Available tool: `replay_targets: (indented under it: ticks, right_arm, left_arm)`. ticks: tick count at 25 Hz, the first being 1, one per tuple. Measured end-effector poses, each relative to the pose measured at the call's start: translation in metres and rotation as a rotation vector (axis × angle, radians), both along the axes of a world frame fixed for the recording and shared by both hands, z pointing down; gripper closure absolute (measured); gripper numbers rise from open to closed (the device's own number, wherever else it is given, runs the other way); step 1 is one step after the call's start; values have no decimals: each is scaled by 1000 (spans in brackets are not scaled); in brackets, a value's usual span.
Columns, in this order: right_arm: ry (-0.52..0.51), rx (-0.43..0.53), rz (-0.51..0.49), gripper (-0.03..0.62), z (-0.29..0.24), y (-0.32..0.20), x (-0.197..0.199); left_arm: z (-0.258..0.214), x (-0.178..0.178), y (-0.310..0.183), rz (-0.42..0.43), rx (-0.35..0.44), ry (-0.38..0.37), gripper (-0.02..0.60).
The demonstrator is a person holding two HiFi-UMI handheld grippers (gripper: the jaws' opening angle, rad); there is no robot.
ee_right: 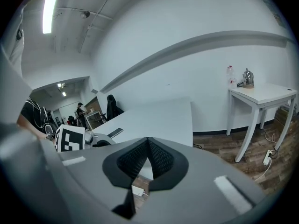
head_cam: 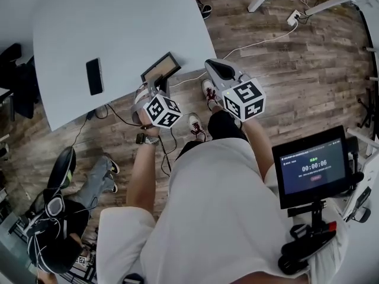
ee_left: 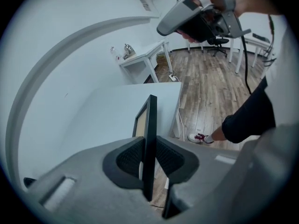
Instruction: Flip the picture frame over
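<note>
The wood floor (head_cam: 284, 87) fills most of the head view, and a big pale table (head_cam: 118, 22) covers its top left part. The person holding the tools stands at the table's near edge in a white top (head_cam: 207, 218). A second person (head_cam: 65, 218) sits low down on the left. A dark screen (head_cam: 311, 167) on a stand is on the right. The left gripper (ee_left: 148, 160) points down at the table's near edge, and its 2 black pads (ee_left: 128, 160) squeeze the picture frame (ee_left: 150, 125) from both sides. The picture frame is held on its thin black edge, tipped up, with its tan face on the left in the left gripper view. Its far end may rest on the table, but that is hard to see. The right gripper (ee_right: 148, 143) is up in the air just to the right, apart from the picture frame, with its jaws pressed together and nothing in them. A black phone (head_cam: 95, 76) lies flat on the table, well to the left of the picture frame
</note>
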State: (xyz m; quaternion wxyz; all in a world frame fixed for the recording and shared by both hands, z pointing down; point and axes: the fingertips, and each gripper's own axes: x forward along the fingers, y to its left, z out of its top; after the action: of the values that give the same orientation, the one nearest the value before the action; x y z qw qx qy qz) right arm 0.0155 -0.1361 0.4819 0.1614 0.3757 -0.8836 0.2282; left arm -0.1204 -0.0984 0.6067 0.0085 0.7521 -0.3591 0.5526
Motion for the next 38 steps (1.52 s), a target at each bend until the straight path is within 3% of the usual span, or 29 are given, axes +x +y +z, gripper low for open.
replay_targets:
  ticks: [18, 25, 31, 36, 38]
  right_arm:
    - [7, -9, -40, 592, 7, 0, -4]
    - [2, -11, -65, 592, 7, 1, -11]
    - [4, -10, -80, 592, 7, 2, -12]
    - [-6, -24, -87, 592, 8, 4, -13]
    - [-10, -32, -86, 592, 8, 5, -11]
  left_arm:
    - [-16, -5, -10, -293, -33, 320, 500]
    - [-38, -20, -19, -493, -62, 597, 502]
    - [-49, -18, -19, -607, -92, 825, 502]
    - [-49, -22, -19, -789, -143, 1125, 503]
    - [-45, -25, -18, -852, -162, 1207, 503]
